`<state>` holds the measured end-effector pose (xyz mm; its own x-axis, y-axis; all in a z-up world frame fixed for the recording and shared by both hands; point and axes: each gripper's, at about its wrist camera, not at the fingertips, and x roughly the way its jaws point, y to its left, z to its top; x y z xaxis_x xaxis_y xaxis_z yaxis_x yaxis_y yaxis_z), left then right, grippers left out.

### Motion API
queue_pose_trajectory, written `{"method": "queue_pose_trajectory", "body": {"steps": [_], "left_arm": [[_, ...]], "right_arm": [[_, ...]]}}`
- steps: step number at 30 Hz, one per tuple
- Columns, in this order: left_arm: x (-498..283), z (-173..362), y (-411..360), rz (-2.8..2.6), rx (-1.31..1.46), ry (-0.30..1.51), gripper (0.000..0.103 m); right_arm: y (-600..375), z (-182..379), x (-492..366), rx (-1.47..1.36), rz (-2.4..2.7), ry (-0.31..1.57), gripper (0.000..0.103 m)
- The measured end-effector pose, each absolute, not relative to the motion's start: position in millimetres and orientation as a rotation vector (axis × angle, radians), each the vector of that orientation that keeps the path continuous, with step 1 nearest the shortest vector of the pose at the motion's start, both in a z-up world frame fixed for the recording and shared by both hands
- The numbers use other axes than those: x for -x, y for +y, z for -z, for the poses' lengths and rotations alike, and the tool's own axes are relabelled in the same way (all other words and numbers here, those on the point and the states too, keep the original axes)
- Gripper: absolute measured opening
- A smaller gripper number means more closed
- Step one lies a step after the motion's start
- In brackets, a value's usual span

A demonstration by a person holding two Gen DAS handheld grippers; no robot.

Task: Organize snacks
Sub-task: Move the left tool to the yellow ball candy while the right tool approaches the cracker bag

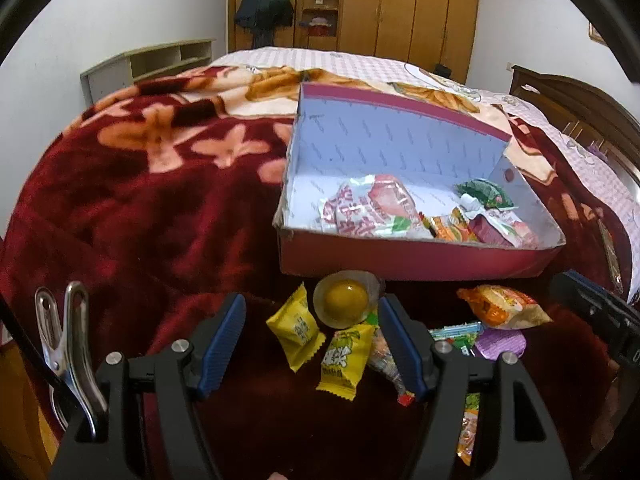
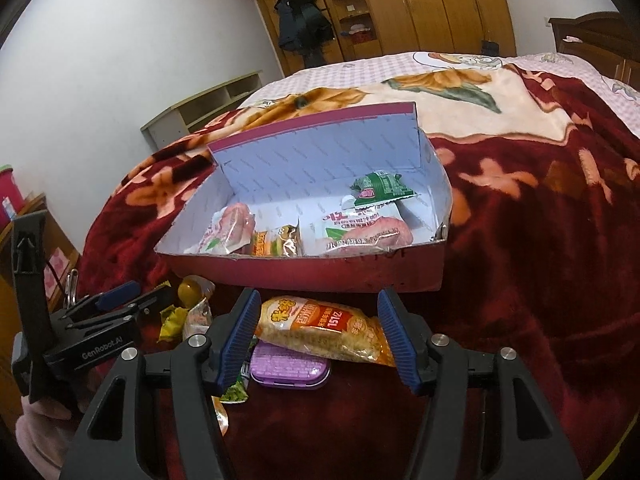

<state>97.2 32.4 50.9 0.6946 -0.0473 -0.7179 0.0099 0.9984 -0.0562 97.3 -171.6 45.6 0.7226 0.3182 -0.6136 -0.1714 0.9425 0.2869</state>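
An open red cardboard box (image 1: 420, 258) (image 2: 304, 274) with a pale blue inside lies on the bed and holds several snack packets (image 1: 368, 208) (image 2: 360, 232). Loose snacks lie in front of it. My left gripper (image 1: 312, 320) is open over two yellow packets (image 1: 296, 326) and a clear jelly cup (image 1: 346, 298). My right gripper (image 2: 318, 318) is open around an orange snack bag (image 2: 324, 330) (image 1: 502, 306), above a purple tin (image 2: 290, 368) (image 1: 500, 344). The left gripper (image 2: 120, 304) shows at the left in the right wrist view.
A dark red floral blanket (image 1: 140, 208) (image 2: 540, 240) covers the bed. A wooden wardrobe (image 1: 400, 4) stands at the far wall and a low shelf unit (image 1: 148, 64) on the left. A metal clip (image 1: 68, 336) hangs by the left gripper.
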Motion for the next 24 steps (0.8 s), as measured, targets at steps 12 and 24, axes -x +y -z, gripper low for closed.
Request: {"method": "queue_pose_trajectory", "body": {"steps": [12, 24], "left_arm": [[-112.5, -40.0, 23.4, 0.039, 0.059, 0.811, 0.079], [-127.5, -27.5, 12.2, 0.012, 0.042, 0.835, 0.073]], "right_arm": [[-170.0, -31.0, -98.5, -0.218, -0.268, 0.738, 0.062], [-176.1, -18.0, -105.3, -0.252, -0.270, 0.767, 0.063]]}}
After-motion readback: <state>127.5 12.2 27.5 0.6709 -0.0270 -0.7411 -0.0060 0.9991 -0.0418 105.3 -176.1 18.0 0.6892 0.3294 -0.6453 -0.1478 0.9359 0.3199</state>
